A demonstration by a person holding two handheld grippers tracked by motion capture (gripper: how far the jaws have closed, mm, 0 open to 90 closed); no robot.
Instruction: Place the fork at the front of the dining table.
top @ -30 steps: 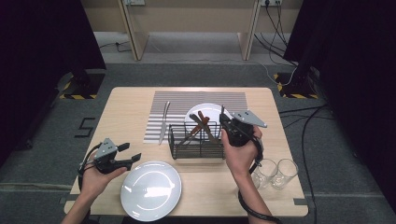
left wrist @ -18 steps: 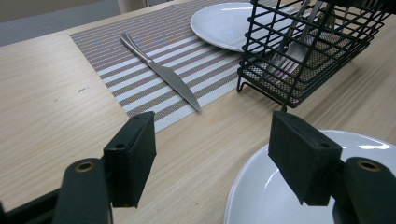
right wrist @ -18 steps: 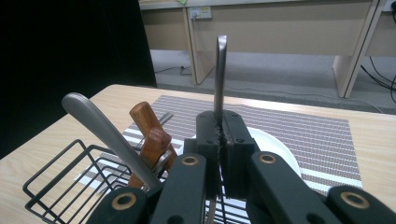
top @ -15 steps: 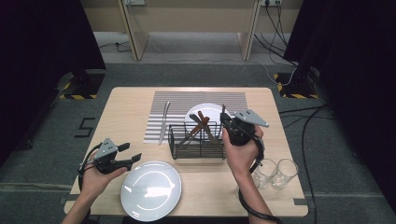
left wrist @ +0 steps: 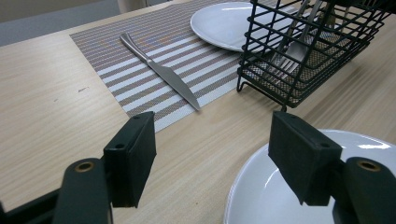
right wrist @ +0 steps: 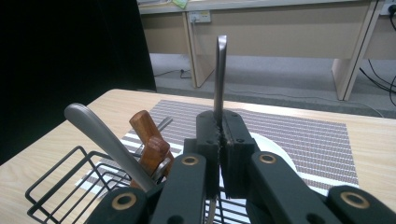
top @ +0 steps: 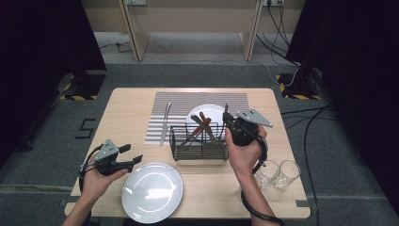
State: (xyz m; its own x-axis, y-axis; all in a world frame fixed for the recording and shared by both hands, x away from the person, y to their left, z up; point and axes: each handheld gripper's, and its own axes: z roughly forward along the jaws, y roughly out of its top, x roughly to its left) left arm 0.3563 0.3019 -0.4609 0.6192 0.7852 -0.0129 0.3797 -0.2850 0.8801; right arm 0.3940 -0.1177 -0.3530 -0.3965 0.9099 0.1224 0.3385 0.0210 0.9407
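My right gripper (top: 229,120) hovers over the right end of the black wire cutlery basket (top: 200,143), shut on a slim steel piece of cutlery (top: 226,109). In the right gripper view that cutlery piece (right wrist: 219,70) stands upright out of the shut right gripper (right wrist: 218,135). Beside it in the basket (right wrist: 51,186) lean a wooden handle (right wrist: 147,135) and a steel handle (right wrist: 100,135). My left gripper (top: 131,154) is held open and empty at the table's front left. In its own view the left gripper (left wrist: 215,158) stands just above the wood by the rim of a white plate (left wrist: 261,196).
A table knife (top: 164,123) lies on the striped placemat (top: 235,99), with a second white plate (top: 209,113) behind the basket. The front plate (top: 152,191) sits near the table edge. Two glasses (top: 277,173) stand at the front right. Power cables cross the floor at the right.
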